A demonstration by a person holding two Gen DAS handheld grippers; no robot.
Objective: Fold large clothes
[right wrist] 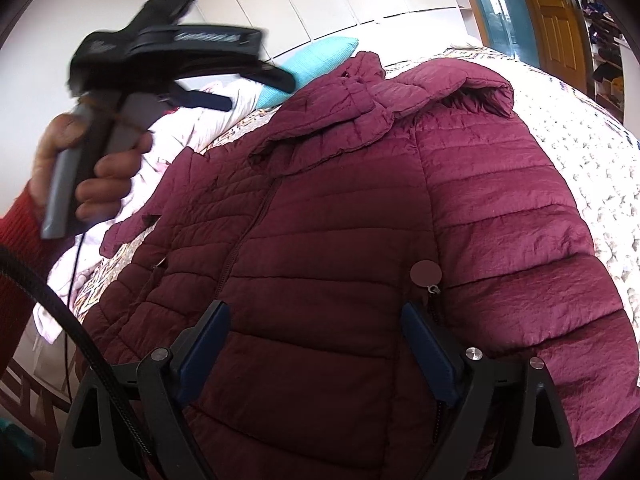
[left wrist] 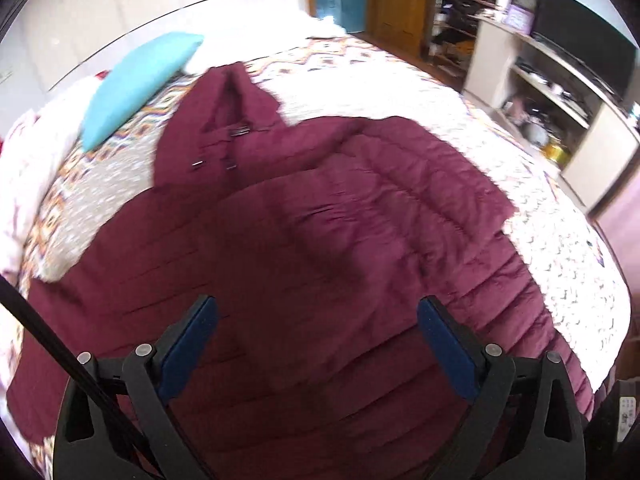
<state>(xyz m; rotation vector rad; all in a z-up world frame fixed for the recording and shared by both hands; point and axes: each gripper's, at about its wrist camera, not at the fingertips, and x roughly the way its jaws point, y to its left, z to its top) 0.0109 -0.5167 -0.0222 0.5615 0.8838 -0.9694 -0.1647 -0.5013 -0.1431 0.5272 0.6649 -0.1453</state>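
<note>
Currently, item: maroon quilted puffer jacket [right wrist: 340,216], hooded, lying front-up w/ zipper closed on patterned bedspread [left wrist: 520,184]; right-side sleeve [right wrist: 520,248] looks folded in alongside body.

Left gripper [left wrist: 318,344]: jaws wide, nothing between pads, hovering above jacket; in right wrist view it is raised in a hand [right wrist: 96,168], red sleeve.

Right gripper [right wrist: 316,344]: jaws wide, nothing gripped; low over jacket front, near round zip tag [right wrist: 426,272], contact w/ fabric unclear.

Risks (est.): slick puffy fill may spring a fold back open; pad could snag pocket zip pull; loose cable [right wrist: 76,264] could drag.

Nearby: teal pillow [left wrist: 140,84], pink-white bedding [right wrist: 192,128] beside hood — limits room on that side. Shelves, wooden door [left wrist: 396,4] well apart.
</note>
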